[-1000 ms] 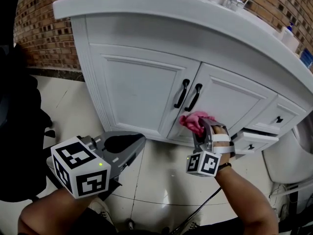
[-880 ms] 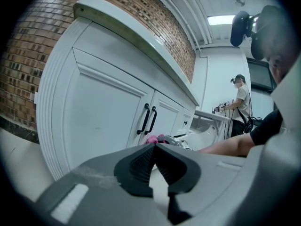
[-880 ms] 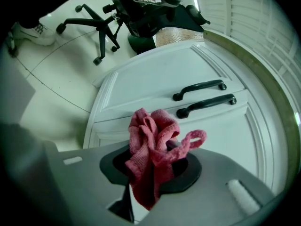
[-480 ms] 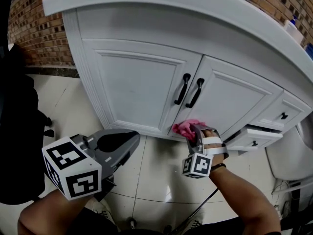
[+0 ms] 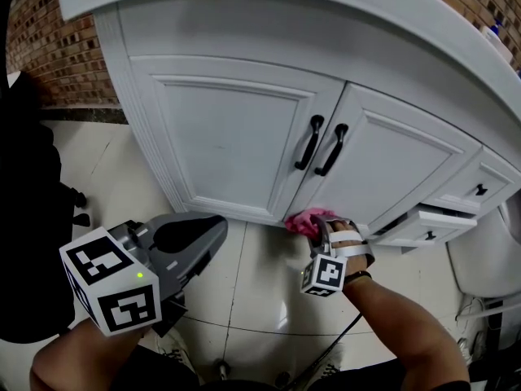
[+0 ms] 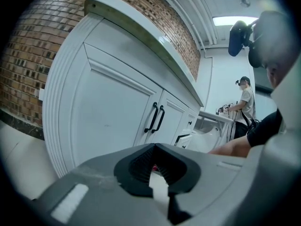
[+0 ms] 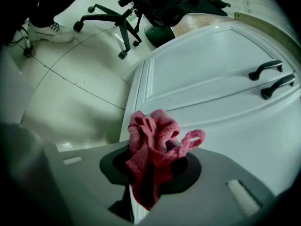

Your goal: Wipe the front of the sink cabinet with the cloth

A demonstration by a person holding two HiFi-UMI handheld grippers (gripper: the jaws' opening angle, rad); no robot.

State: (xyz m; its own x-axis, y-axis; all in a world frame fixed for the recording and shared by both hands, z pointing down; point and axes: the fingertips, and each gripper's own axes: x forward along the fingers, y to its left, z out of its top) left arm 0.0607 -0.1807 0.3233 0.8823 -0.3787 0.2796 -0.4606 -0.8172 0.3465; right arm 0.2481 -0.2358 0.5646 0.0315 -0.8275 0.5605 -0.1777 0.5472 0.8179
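The white sink cabinet fills the head view, with two doors and black handles. My right gripper is shut on a bunched pink cloth, pressed against the bottom edge of the right door. In the right gripper view the cloth sticks out between the jaws against the door panel. My left gripper hangs low over the floor, left of the cabinet's middle, jaws shut and empty; its own view shows the cabinet front ahead.
A small drawer at the lower right stands pulled out. A brick wall runs behind the cabinet at left. A black office chair stands on the white tiled floor. A person stands far off at another counter.
My right gripper has slid the cloth downward along the right door, from just under the handles to the door's bottom edge. The left gripper has stayed about where it was.
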